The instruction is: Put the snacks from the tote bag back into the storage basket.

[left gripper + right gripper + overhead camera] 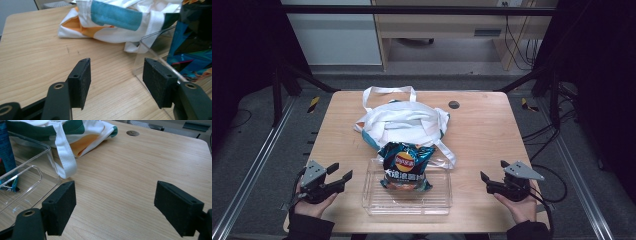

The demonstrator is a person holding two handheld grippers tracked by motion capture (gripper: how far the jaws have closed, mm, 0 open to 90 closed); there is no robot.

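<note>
— Chip bag point(406, 167) stands in the clear tray point(374, 202) at the table's point(482, 130) near edge, leaning toward the cloth bag point(404, 122).
— Tools?
— Left tool point(337, 179) and right tool point(491, 175) both gape wide, holding nothing; right gripper view reveals orange cloth under a strap point(65, 155).

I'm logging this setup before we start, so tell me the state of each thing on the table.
Dark blue crisp bag: sealed, lying in the tray.
Clear plastic tray: lidless, flat on the table.
White fabric tote bag: crumpled, lying flat.
Left gripper: open, empty.
Right gripper: open, empty.
</note>
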